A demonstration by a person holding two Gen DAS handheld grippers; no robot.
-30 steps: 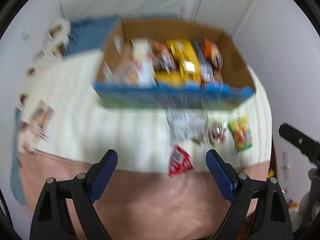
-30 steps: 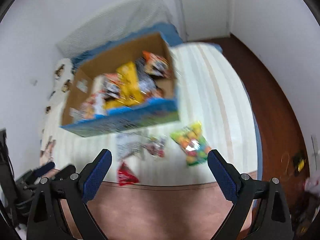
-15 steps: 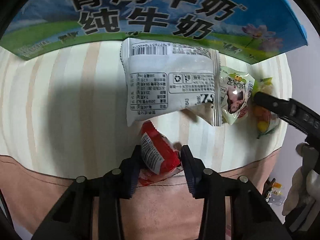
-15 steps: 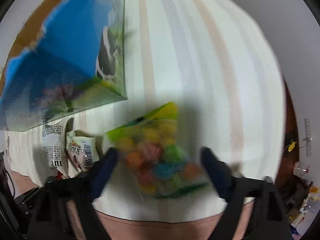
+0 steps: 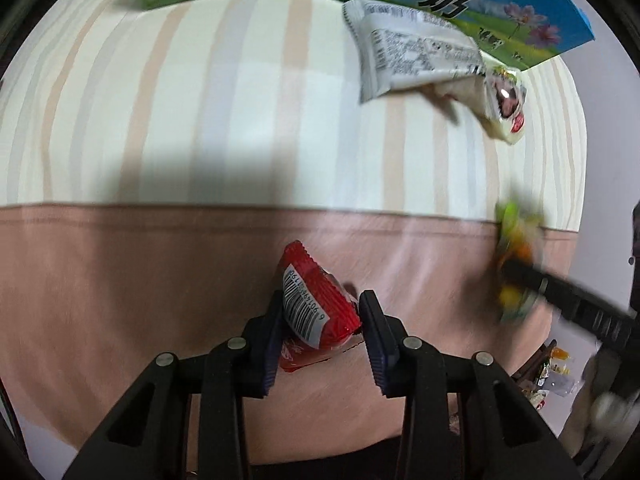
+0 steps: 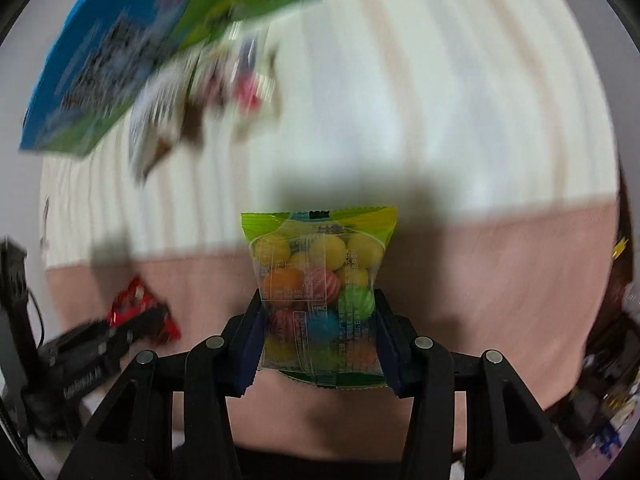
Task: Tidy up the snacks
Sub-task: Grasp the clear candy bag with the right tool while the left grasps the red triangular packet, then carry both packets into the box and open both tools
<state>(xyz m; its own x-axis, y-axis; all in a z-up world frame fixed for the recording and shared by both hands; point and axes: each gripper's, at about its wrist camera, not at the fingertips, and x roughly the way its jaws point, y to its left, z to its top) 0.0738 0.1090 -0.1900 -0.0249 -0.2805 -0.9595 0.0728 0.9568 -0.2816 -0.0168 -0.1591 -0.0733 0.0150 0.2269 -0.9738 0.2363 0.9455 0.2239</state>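
While left tongs [image 5: 322,326] pinch red packet [image 5: 316,312], right tongs [image 6: 318,326], just closing, clamp candy bag [image 6: 320,284].

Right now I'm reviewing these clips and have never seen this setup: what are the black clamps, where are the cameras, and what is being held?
There is no robot. A person holds a hand-operated clamp in each hand, and each carries a wide-angle camera looking along its jaws. In the left view, the left gripper is shut on a red snack packet. In the right view, the right gripper, jaws just closing, pinches a clear bag of coloured candy balls. Both are over a striped bedspread. Farther back lie a white packet and a blue-green milk carton box.
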